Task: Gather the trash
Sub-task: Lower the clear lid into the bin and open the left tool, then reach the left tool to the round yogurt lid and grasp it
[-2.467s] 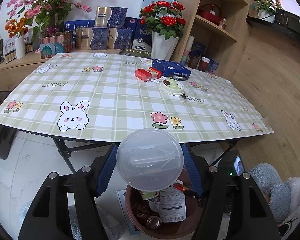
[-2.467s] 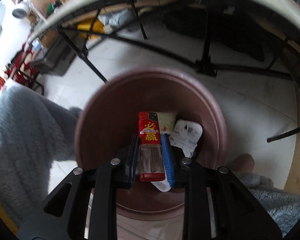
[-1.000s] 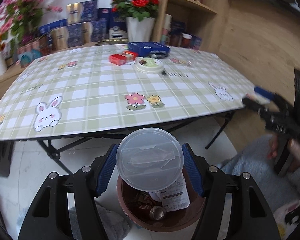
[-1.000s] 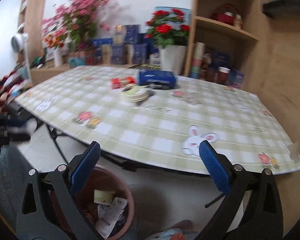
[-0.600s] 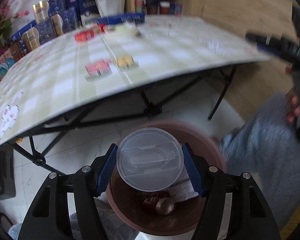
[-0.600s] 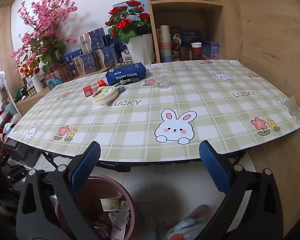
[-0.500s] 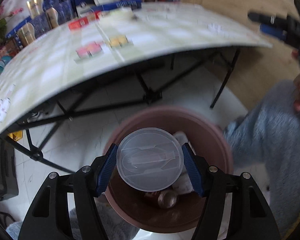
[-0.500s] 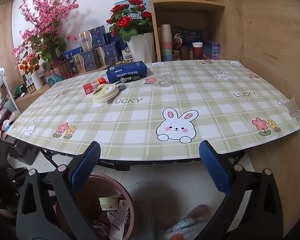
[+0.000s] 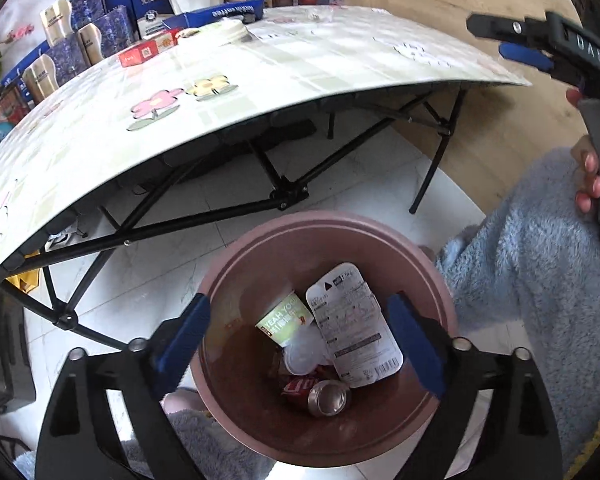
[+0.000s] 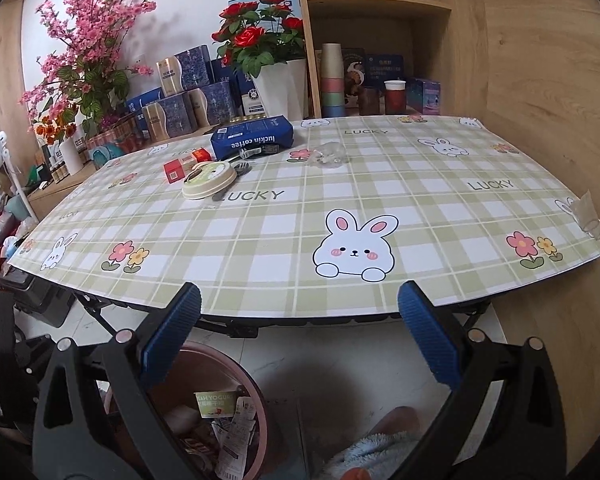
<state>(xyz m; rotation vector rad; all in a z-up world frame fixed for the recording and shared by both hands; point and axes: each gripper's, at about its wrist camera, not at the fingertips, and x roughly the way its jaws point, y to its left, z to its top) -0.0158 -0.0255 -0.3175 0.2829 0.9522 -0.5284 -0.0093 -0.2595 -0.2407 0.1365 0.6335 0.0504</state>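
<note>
My left gripper (image 9: 298,304) hangs over the brown bin (image 9: 320,220), its jaws opening with nothing between them. The clear plastic lid (image 9: 300,358) lies inside the bin among a white label sheet (image 9: 352,320), a yoghurt cup (image 9: 284,318) and a can (image 9: 326,398). My right gripper (image 10: 300,292) stands open and empty at the table's front edge, above and right of the bin (image 10: 220,352). On the table lie a round paper lid (image 10: 209,178), a red box (image 10: 178,170), a crumpled clear plastic piece (image 10: 326,158) and a blue coffee box (image 10: 252,138).
The folding table (image 10: 420,208) has black crossed legs (image 9: 284,196) just behind the bin. A person's fuzzy blue sleeve (image 9: 520,280) is right of the bin. A wooden wall (image 10: 540,60), shelves and flower pots (image 10: 276,80) stand behind the table.
My left gripper sank over the bin and opened, and the clear lid dropped in. My right gripper, earlier shut on a lighter over the bin, now stands open and empty facing the table.
</note>
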